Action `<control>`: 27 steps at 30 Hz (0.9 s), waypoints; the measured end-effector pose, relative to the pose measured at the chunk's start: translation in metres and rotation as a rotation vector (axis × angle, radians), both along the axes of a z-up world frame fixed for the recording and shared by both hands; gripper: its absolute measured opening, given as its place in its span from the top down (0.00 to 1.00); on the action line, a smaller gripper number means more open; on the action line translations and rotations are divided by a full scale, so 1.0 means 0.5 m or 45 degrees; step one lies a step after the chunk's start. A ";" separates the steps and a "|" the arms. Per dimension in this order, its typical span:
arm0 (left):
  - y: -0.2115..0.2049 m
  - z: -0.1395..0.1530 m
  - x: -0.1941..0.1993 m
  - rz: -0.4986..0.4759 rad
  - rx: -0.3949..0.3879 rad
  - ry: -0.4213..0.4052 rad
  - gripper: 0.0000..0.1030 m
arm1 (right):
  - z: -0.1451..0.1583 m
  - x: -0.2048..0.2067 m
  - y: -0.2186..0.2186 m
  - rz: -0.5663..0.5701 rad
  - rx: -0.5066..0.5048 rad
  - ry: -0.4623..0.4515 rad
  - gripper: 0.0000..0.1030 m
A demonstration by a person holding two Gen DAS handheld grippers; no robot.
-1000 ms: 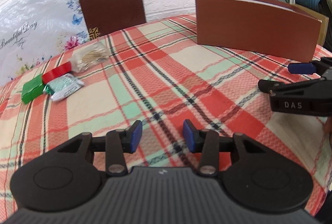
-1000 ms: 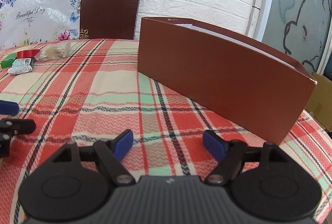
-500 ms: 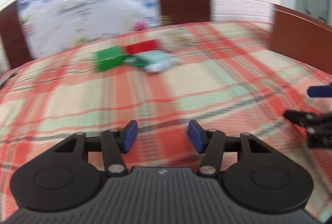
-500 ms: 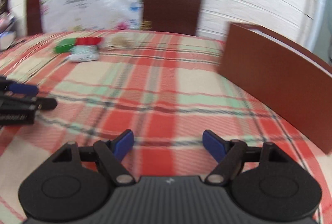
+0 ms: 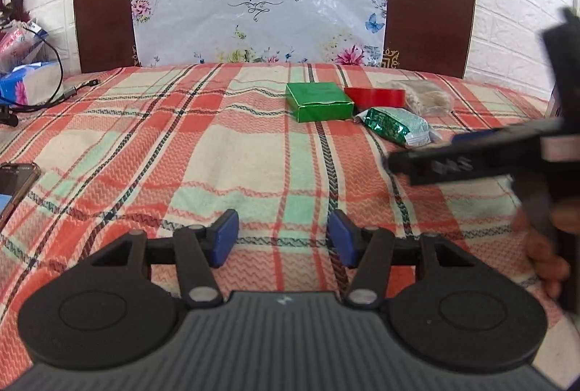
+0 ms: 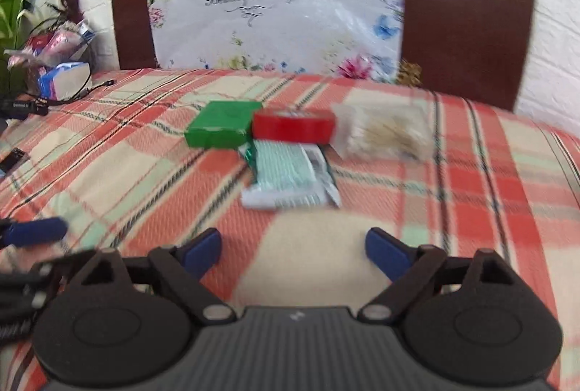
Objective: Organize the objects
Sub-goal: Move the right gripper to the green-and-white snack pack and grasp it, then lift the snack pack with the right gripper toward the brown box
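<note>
Your right hand-held gripper (image 6: 291, 247) is nearer: its empty jaws are opening, the green packet (image 6: 286, 173) straight ahead, long axis toward you. Your left hand-held gripper (image 5: 282, 238) hangs released, empty.

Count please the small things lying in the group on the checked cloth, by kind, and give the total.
Boxes: 2, the green box and the red box
Packets: 2, the green foil packet and the clear bag of pale sticks
Total: 4

Home: plaid-clothed table (image 5: 224, 144), chairs (image 5: 427, 17)
</note>
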State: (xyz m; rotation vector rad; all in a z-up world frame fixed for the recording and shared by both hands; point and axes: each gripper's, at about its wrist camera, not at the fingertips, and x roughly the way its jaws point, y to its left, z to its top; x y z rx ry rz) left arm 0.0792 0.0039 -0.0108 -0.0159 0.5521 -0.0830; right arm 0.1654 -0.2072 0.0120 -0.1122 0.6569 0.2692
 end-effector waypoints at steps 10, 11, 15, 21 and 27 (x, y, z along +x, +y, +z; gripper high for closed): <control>0.005 -0.001 0.001 -0.003 -0.013 0.000 0.42 | -0.006 0.117 0.036 -0.004 0.020 0.008 0.43; 0.004 -0.001 0.001 -0.004 -0.009 0.001 0.42 | -0.004 0.105 0.040 0.007 0.012 -0.004 0.47; 0.002 -0.001 0.000 -0.003 0.002 0.001 0.42 | -0.002 0.044 0.028 0.025 0.009 -0.007 0.54; -0.001 0.001 0.002 -0.005 0.024 0.013 0.41 | 0.001 -0.115 -0.017 0.074 -0.005 0.001 0.54; -0.019 0.015 -0.004 0.008 0.064 0.080 0.41 | 0.007 -0.273 -0.064 0.037 0.011 0.005 0.54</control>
